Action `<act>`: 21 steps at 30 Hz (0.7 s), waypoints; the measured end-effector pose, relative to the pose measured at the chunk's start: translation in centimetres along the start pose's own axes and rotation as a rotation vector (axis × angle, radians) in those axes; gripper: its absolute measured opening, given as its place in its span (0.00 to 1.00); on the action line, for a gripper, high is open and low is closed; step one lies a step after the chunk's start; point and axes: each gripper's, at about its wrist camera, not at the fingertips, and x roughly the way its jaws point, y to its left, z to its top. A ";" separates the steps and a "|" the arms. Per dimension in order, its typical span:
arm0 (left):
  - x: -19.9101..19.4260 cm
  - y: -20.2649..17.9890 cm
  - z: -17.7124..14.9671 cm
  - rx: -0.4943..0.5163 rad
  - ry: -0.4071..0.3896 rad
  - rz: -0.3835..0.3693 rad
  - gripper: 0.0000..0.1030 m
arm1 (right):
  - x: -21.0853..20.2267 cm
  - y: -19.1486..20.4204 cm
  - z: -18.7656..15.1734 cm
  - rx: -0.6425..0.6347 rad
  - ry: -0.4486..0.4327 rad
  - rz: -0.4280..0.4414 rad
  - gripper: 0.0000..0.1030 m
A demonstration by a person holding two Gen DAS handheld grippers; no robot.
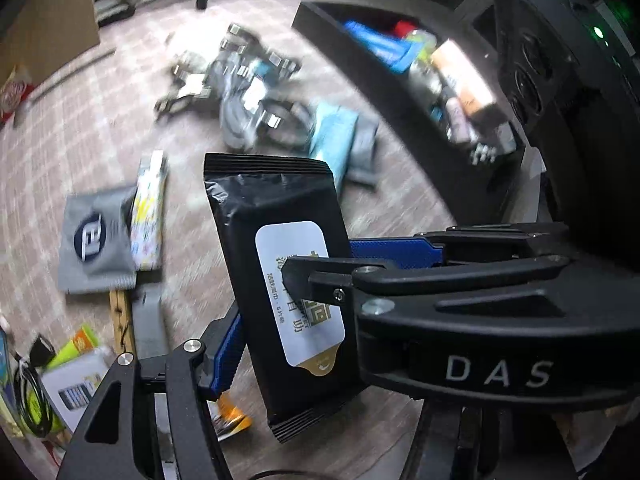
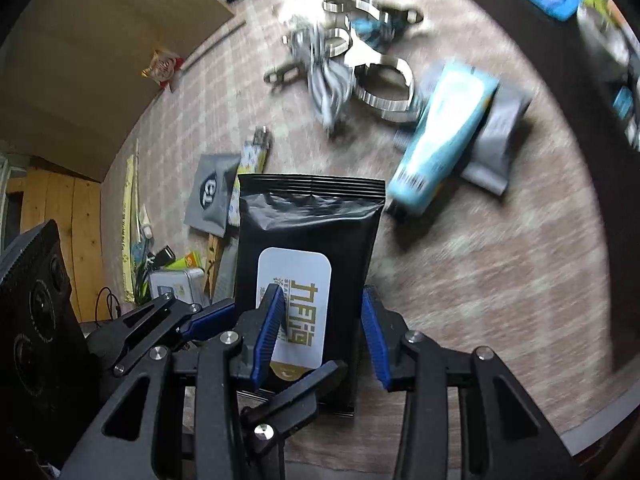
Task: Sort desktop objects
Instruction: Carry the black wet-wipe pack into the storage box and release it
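Wipes, a black pack (image 1: 276,200) with a white label, sit between both pairs of jaws at once, raised clear of the worktop (image 2: 480,280) and not resting on it. The right gripper (image 2: 322,296) has its blue pads one on each side of the pack's lower end, and the jaws look clamped on it across the width; that grip seems to carry the weight. The left gripper (image 1: 296,284) straddles the same pack from the other side, one pad at each long edge, jaws fairly wide. Whether those pads press or merely stand beside the plastic I cannot tell, since the right gripper's black finger lies across the label and hides part of the contact.

Holding it from two sides makes sense for a soft, slippery pouch (it would sag or twist from one narrow pinch), and it may equally be a pass from one hand to the other.

Beyond the pack lies a black bin (image 1: 400,120) already holding several packets, which is probably where this one belongs. A grey sachet (image 1: 96,240), a pale blue tube (image 2: 444,136) and a tangle of metal clips (image 1: 240,72) lie loose on the checked cloth, so much of the sorting looks undone
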 end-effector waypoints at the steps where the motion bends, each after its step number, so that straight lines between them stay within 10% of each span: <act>1: 0.4 -1.0 0.8 0.001 -0.009 0.002 0.57 | 0.0 0.3 0.3 -0.005 -0.007 -0.001 0.38; 21: 4.3 -14.9 18.9 -0.045 -0.182 0.006 0.57 | -13.6 -11.4 13.4 -0.095 -0.103 -0.040 0.39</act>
